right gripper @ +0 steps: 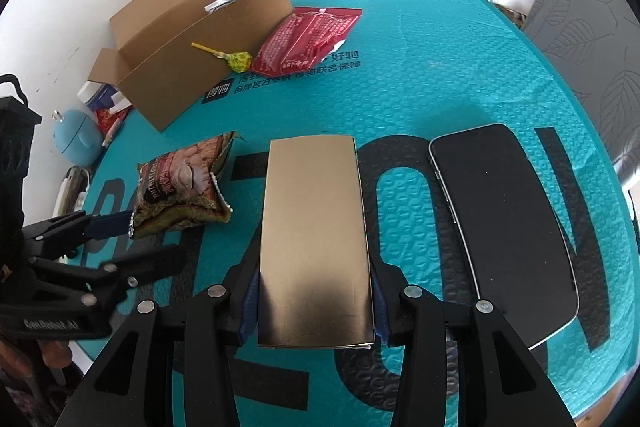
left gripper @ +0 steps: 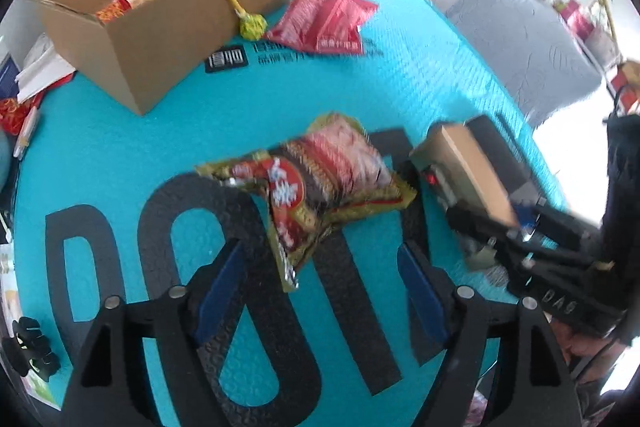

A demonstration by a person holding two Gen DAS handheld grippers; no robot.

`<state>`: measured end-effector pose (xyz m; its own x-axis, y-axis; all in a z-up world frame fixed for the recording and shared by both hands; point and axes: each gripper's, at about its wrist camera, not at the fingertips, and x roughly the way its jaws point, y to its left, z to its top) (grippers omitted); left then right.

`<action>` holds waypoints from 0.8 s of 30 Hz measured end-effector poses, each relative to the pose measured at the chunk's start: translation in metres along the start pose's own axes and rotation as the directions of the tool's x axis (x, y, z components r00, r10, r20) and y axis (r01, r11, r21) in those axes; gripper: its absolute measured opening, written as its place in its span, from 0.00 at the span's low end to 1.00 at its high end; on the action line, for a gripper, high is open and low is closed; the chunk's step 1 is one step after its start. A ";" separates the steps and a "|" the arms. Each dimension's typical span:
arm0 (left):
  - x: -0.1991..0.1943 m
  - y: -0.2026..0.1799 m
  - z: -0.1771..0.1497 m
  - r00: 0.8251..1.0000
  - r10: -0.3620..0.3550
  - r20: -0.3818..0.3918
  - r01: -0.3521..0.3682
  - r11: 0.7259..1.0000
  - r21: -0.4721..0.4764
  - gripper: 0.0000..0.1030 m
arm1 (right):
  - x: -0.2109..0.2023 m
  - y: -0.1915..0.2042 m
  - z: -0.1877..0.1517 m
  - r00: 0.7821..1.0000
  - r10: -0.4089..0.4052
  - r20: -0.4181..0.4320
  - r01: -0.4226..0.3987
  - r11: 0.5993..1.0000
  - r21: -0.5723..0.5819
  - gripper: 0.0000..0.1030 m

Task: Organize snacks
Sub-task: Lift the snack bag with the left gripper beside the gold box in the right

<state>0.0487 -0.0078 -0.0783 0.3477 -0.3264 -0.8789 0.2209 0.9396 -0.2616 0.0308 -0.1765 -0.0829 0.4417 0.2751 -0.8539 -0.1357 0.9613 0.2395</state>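
My left gripper (left gripper: 320,291) is open, its blue pads either side of the near corner of a gold-and-red snack bag (left gripper: 320,191) lying on the teal mat; the bag also shows in the right wrist view (right gripper: 184,187). My right gripper (right gripper: 316,303) is shut on a flat gold box (right gripper: 316,239), which also shows in the left wrist view (left gripper: 468,167). An open cardboard box (left gripper: 160,11) with several snacks inside stands at the back left. A red snack bag (left gripper: 324,23) and a yellow lollipop (left gripper: 252,23) lie beside it.
A black phone (right gripper: 508,223) lies on the mat to the right of the gold box. A blue round object (right gripper: 76,143) and papers sit off the mat's left edge. Bags and clutter line the far edge.
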 end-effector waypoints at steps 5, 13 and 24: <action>-0.008 -0.008 0.013 0.998 -0.013 0.068 0.014 1.000 -0.020 0.75 | -0.004 -0.002 0.002 1.000 0.016 0.015 -0.016 1.000 0.000 0.42; 0.002 -0.018 0.032 0.994 0.051 0.094 -0.046 0.997 -0.059 0.75 | -0.009 -0.006 0.003 0.999 0.004 0.042 -0.005 1.000 0.008 0.42; 0.038 -0.013 0.032 0.995 0.097 0.000 -0.097 0.993 -0.075 0.75 | -0.005 -0.011 0.002 0.999 -0.008 0.036 0.008 1.000 0.006 0.42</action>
<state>0.0878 -0.0358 -0.0954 0.3675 -0.2338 -0.9001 0.1175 0.9718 -0.2045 0.0315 -0.1887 -0.0801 0.4747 0.2674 -0.8385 -0.1271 0.9636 0.2353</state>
